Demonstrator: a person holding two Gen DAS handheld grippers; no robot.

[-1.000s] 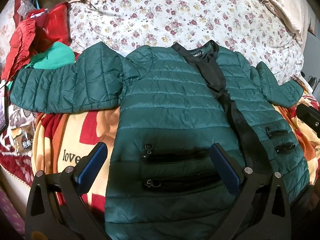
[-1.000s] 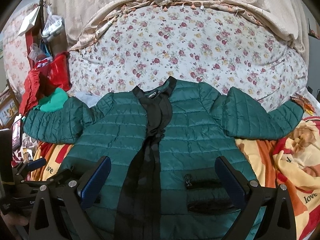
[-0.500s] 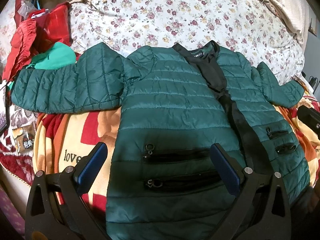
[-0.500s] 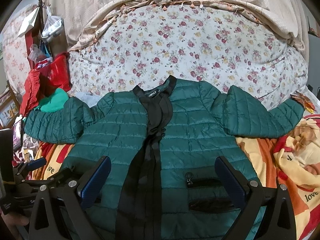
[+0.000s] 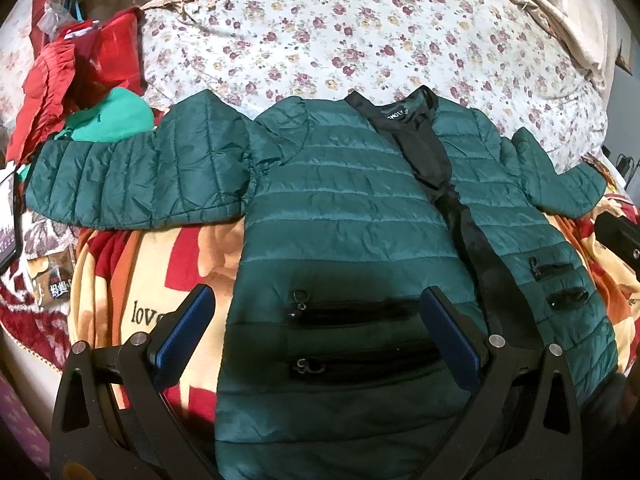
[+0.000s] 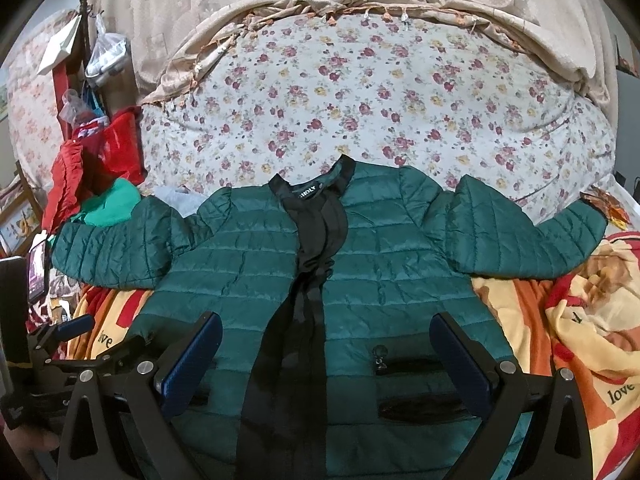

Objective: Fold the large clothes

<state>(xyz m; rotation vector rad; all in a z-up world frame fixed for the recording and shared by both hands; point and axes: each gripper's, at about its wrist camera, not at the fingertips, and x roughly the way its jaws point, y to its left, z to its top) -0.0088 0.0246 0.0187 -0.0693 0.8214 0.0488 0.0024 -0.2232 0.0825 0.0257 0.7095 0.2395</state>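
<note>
Through your left wrist view, your left tongs [image 5: 316, 336] hang spread wide and empty above the green quilted jacket [image 5: 352, 216], which lies flat on the bed [image 5: 360, 28], its pocket zippers [image 5: 304, 308] between the fingers. Through your right wrist view, your right tongs [image 6: 326, 364] gape empty too, the jacket's black placket [image 6: 308, 280] running up ahead between them.

Left gripper [image 5: 316, 336] was held low, jaws spread wide, blue pads [image 5: 185, 334] facing inward, nothing between them. Right gripper [image 6: 326, 360] sat the same: jaws wide apart, pads [image 6: 460, 364] bare. In the right wrist view, the left gripper's frame showed at far left, a hand [image 6: 24, 452] beneath it.
</note>
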